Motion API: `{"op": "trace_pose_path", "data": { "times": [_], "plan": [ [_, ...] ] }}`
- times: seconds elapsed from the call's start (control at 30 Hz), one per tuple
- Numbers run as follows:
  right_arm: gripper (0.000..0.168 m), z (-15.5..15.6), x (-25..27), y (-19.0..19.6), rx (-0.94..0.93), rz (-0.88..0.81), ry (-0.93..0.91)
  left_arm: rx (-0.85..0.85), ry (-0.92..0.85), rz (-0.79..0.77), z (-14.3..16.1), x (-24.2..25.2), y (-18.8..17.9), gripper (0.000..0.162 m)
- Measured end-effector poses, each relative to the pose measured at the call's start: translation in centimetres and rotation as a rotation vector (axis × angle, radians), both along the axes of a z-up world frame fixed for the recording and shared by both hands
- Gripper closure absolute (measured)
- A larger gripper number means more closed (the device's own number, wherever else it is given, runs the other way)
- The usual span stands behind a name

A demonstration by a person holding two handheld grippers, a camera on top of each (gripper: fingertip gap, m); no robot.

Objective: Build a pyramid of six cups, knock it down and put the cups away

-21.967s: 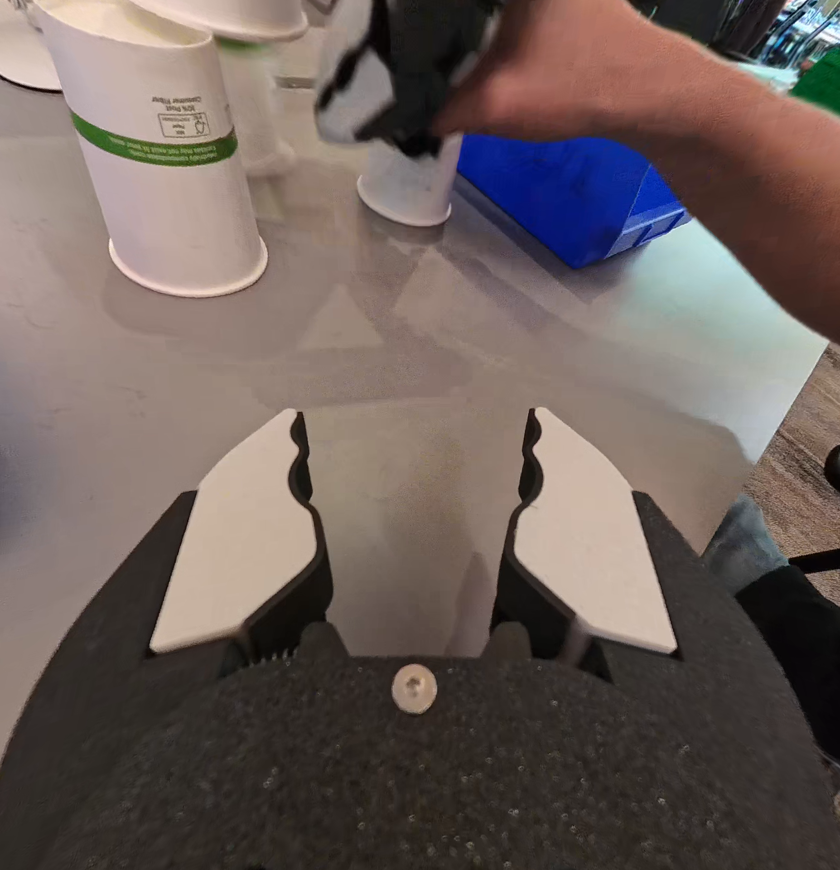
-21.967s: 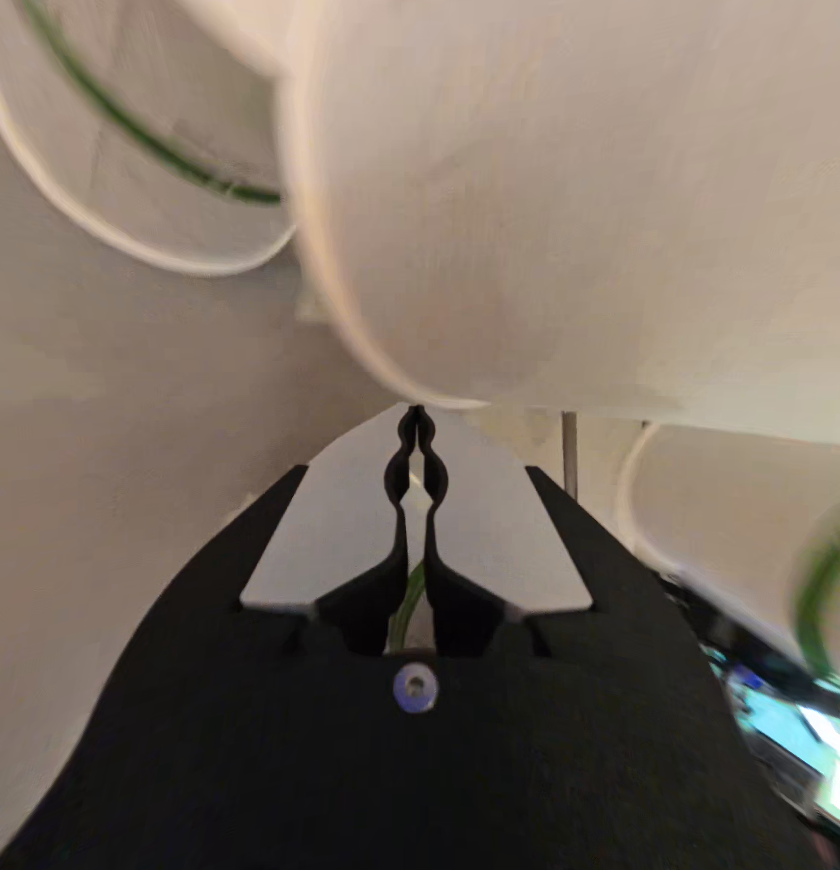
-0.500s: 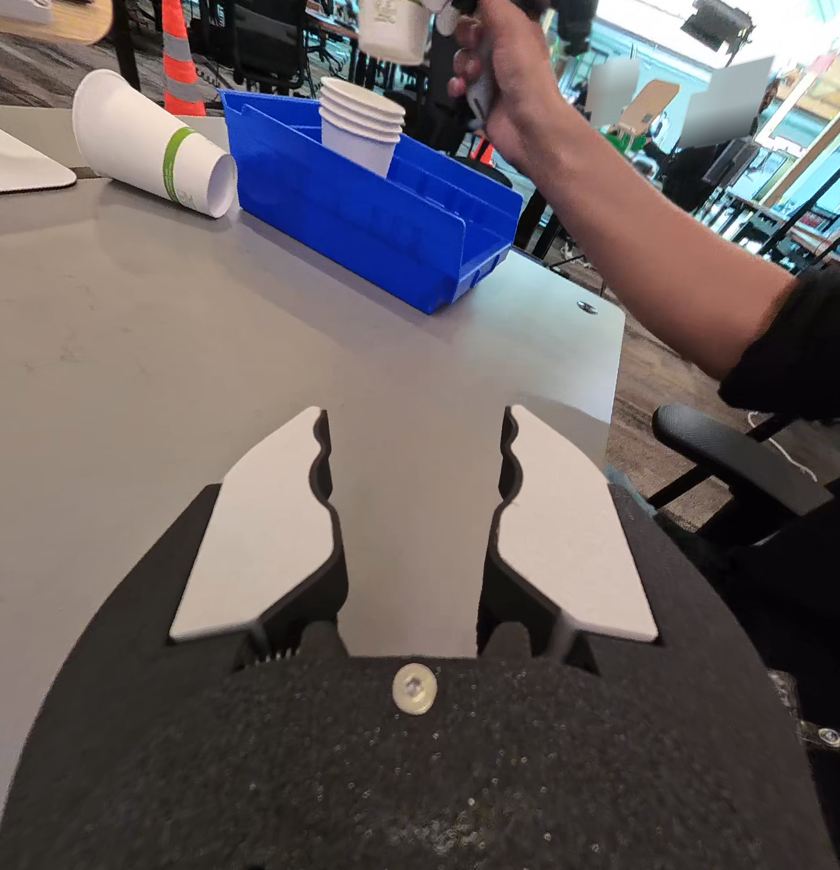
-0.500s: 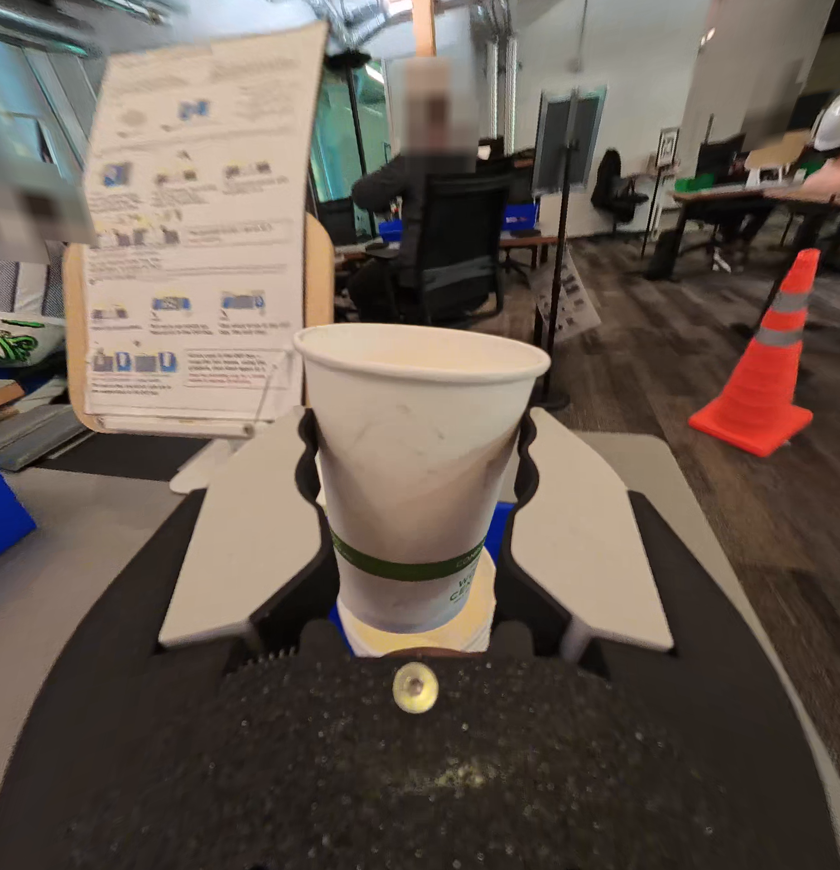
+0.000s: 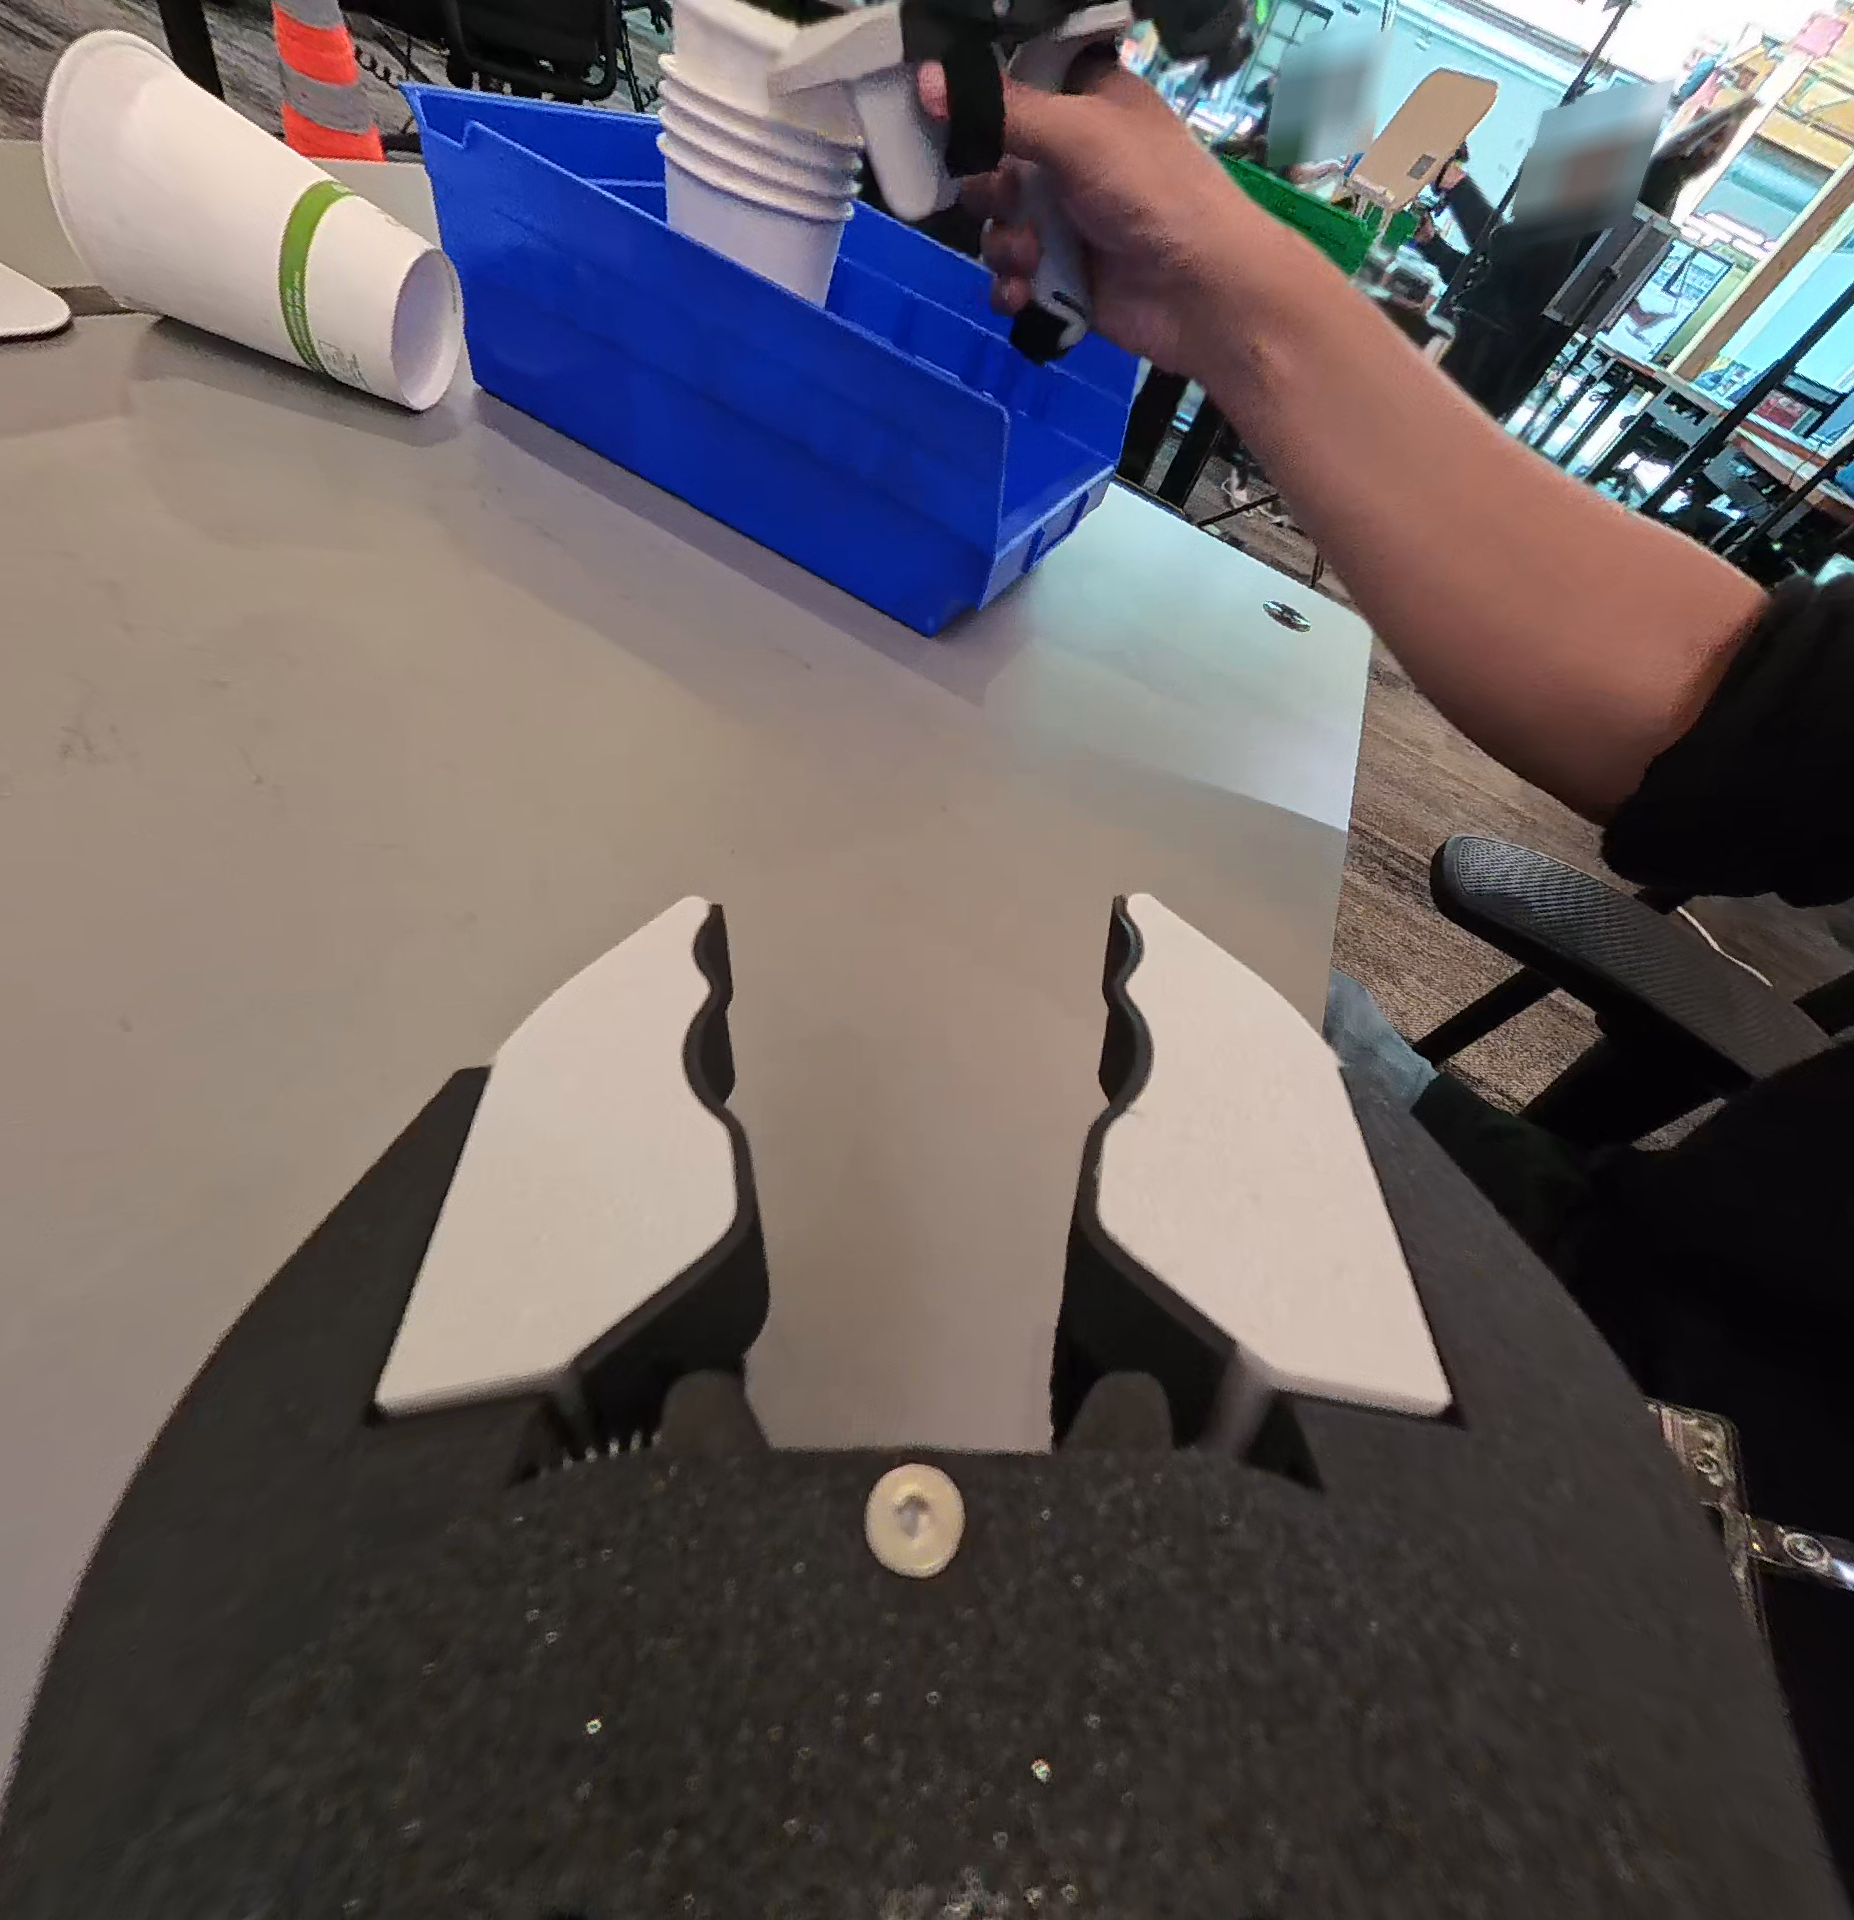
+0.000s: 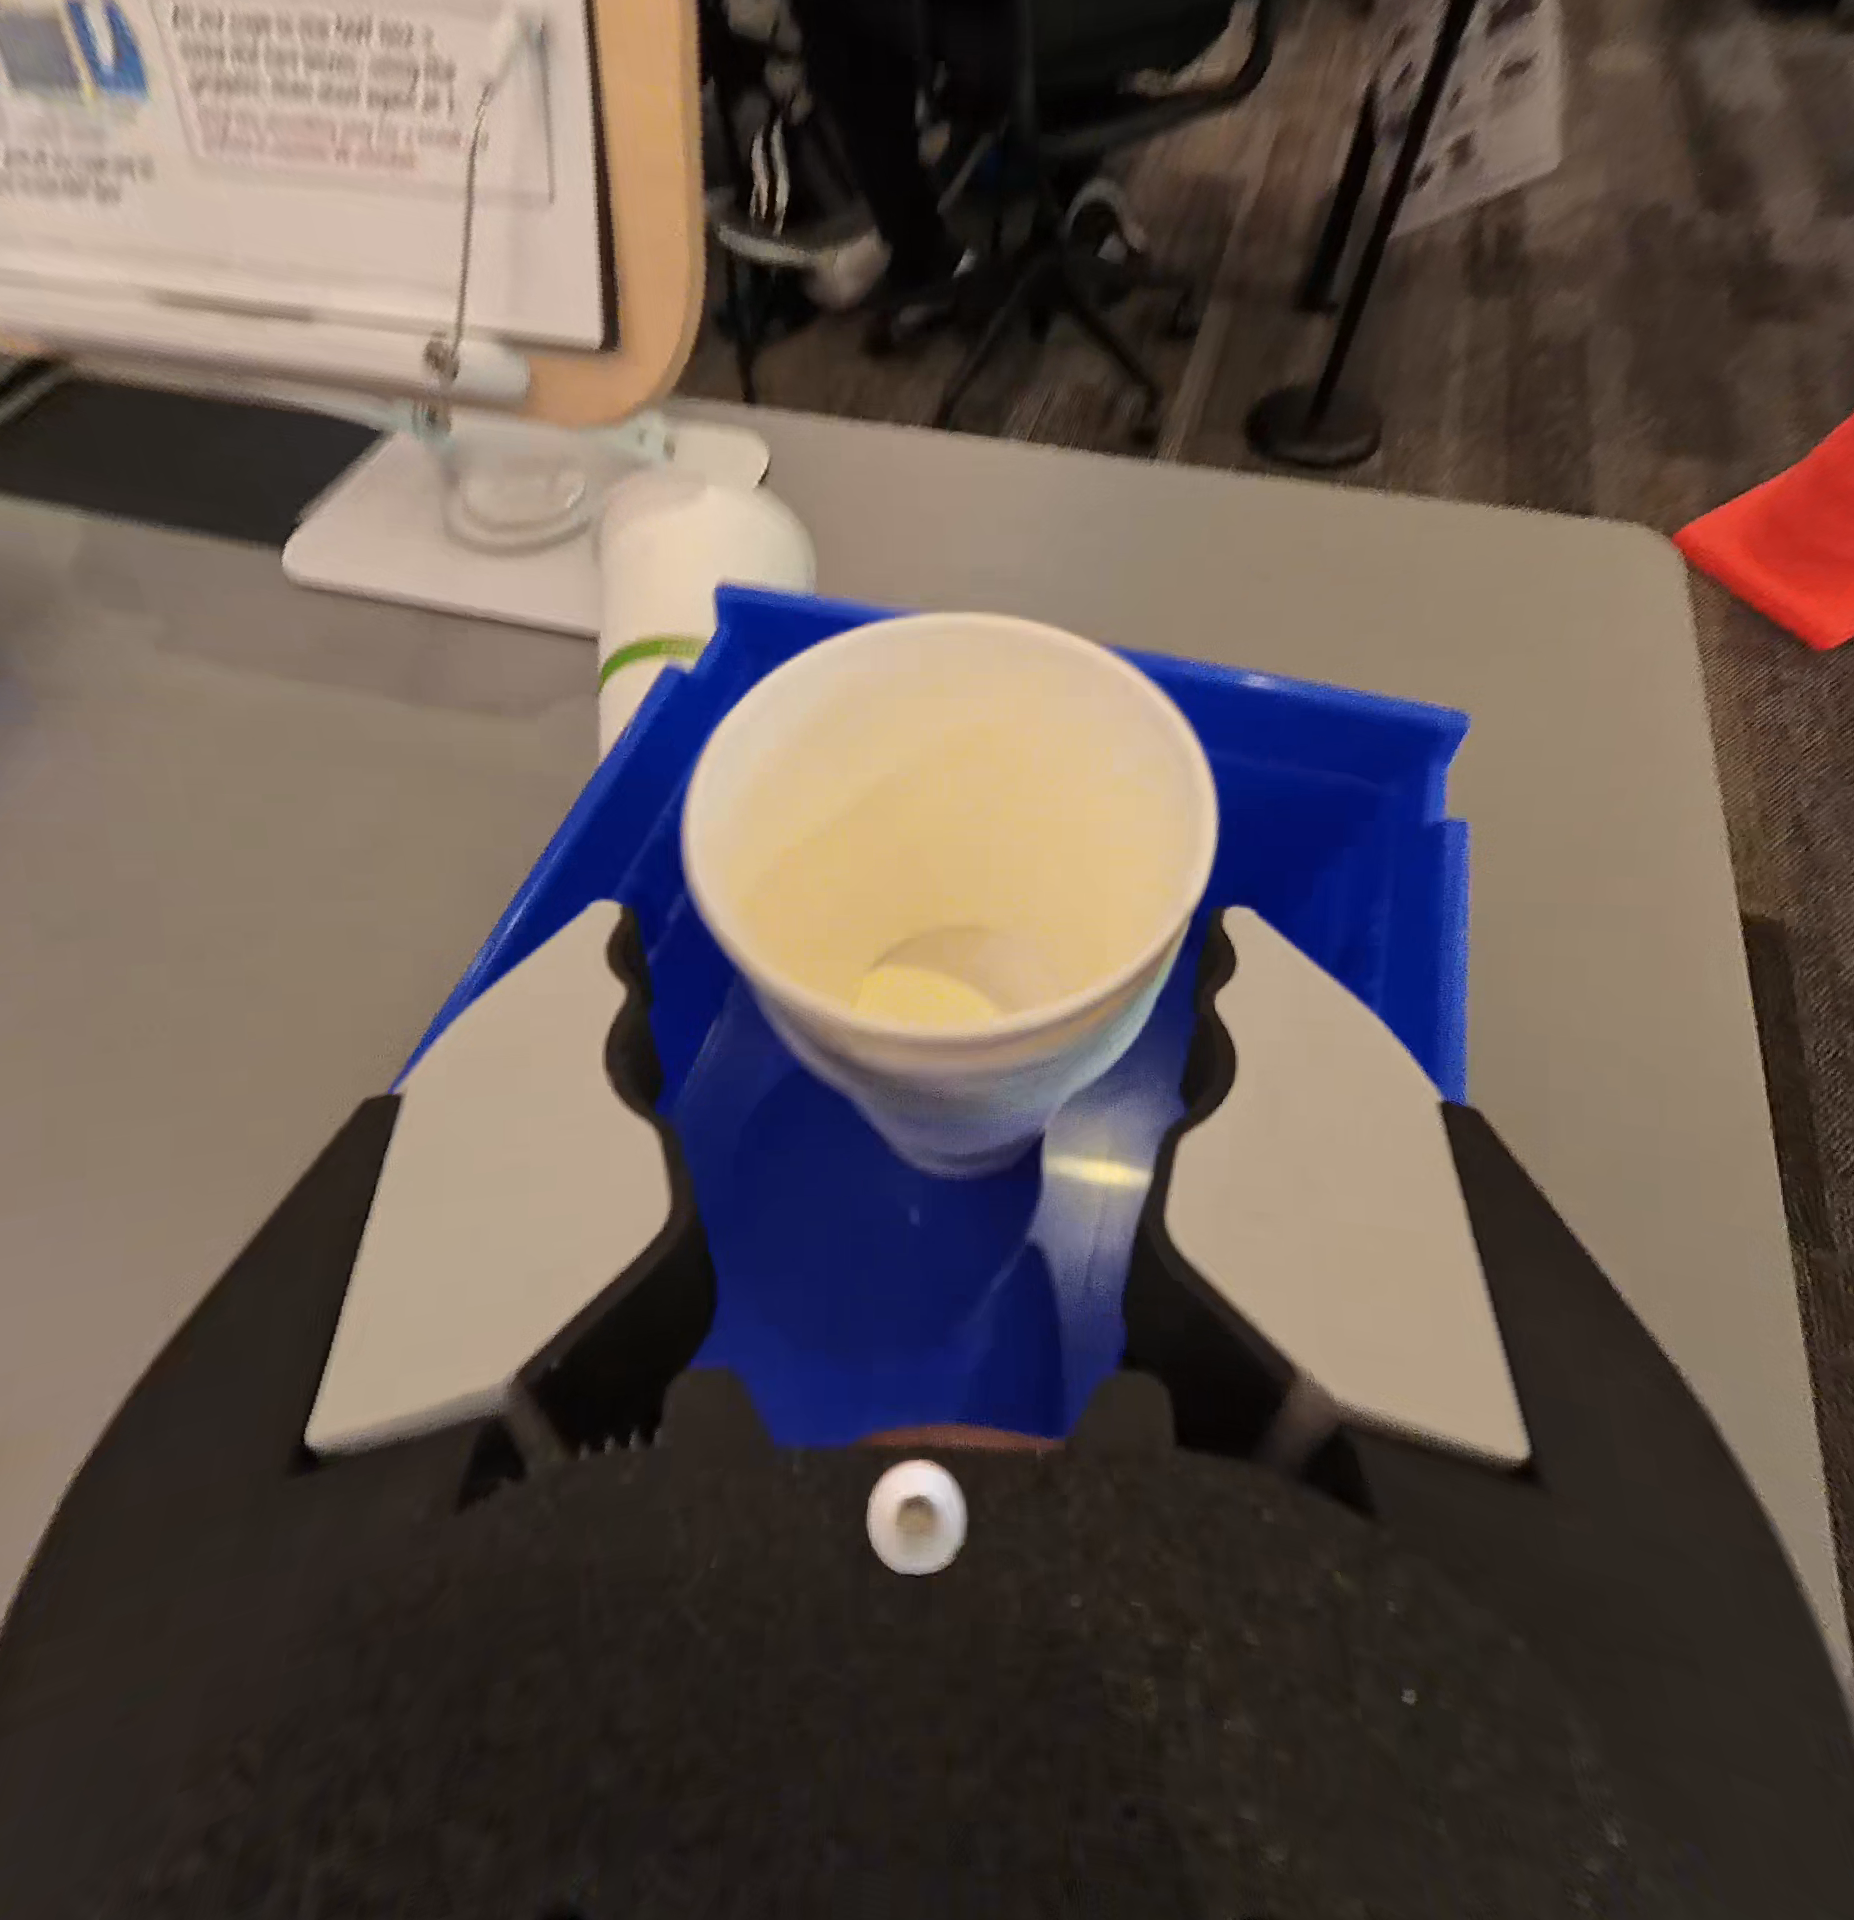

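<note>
A stack of several white paper cups (image 5: 757,187) stands in the blue bin (image 5: 757,416) at the far side of the grey table (image 5: 383,727). My right gripper (image 5: 798,57), held by a hand, is beside the top of the stack. In the right wrist view it (image 6: 918,920) is open, looking down into the top cup of the stack (image 6: 944,831), with one finger on each side. One more cup with a green band (image 5: 248,239) lies on its side left of the bin (image 6: 1349,831); it also shows in the right wrist view (image 6: 684,582). My left gripper (image 5: 918,914) is open and empty over bare table.
A clipboard stand with a printed sheet (image 6: 331,156) is behind the lying cup. An orange cone (image 5: 320,83) stands on the floor beyond the table. The table's right edge (image 5: 1349,727) is close, with an office chair (image 5: 1609,966) beside it. The person's arm (image 5: 1422,520) reaches over the right side.
Half a second ago my right gripper held a cup above the bin; now that cup sits on the stack and the fingers are wider apart. The left gripper has hardly moved.
</note>
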State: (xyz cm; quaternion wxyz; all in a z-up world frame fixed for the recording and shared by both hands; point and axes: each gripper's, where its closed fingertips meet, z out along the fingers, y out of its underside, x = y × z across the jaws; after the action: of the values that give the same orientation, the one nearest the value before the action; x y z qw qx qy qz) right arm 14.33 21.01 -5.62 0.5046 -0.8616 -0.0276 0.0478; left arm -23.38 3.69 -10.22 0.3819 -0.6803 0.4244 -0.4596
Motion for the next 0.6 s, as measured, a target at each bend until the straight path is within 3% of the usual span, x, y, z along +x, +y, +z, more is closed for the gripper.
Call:
{"op": "trace_pose_path", "data": {
  "times": [0.13, 0.2, 0.3, 0.37, 0.47, 0.6],
  "plan": [
    [0.063, 0.5, -0.3, -4.5, -0.154, -0.005, -0.108, 0.000, 0.005, -0.020, -0.1, 0.3, -0.4, 0.093],
    [0.066, 3.5, 0.3, -5.9, -0.126, -0.125, -0.225, -0.001, 0.008, -0.033, -0.1, 0.4, -0.7, 0.093],
    [0.077, 9.4, -5.4, -3.8, 0.039, -0.037, -0.232, -0.004, 0.007, -0.044, -0.2, 0.6, -1.0, 0.093],
    [0.074, 10.3, -9.4, -0.5, 0.011, 0.050, -0.233, -0.018, 0.003, -0.053, -0.2, 0.8, -1.2, 0.093],
    [0.063, 6.8, -13.3, 5.8, -0.206, 0.139, -0.262, -0.016, -0.004, -0.056, 0.1, 0.8, -1.3, 0.093],
    [0.062, -0.2, -13.9, 12.6, -0.462, 0.119, -0.327, -0.010, -0.002, -0.052, 0.0, 0.6, -1.1, 0.093]
  ]
}}
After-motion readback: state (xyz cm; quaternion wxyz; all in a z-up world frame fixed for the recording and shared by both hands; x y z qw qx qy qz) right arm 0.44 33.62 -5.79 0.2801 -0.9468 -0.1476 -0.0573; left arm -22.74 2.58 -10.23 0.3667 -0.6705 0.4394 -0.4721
